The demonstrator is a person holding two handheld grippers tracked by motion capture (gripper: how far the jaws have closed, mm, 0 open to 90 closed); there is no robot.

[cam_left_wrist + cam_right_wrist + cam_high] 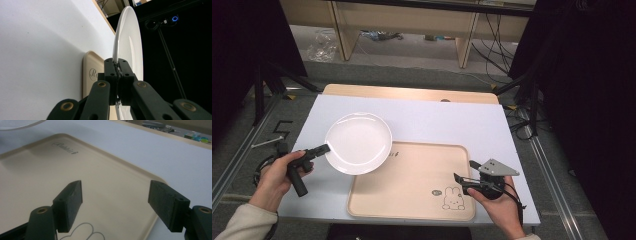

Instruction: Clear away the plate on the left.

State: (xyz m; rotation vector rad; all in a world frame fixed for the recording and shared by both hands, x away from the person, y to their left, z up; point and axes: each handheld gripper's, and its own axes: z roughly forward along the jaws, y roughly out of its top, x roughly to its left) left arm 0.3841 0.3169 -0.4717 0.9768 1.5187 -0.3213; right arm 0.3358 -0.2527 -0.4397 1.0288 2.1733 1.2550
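white plate [358, 142] rim clamped in left gripper [323, 149]

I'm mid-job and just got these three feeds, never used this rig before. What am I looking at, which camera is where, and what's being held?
There is no robot arm here: a person holds a two-jaw gripper in each hand. The high view looks down on the table from above the person's side. The other two cameras ride on the grippers and look along their black jaws.

On the table lies a beige tray with a rabbit drawing near its corner.

The left gripper is shut on the rim of a white plate; its own view shows the jaws pinching the plate edge. The plate partly overlaps the tray's far left corner.

The right gripper is open, holding nothing, over the tray's right part.
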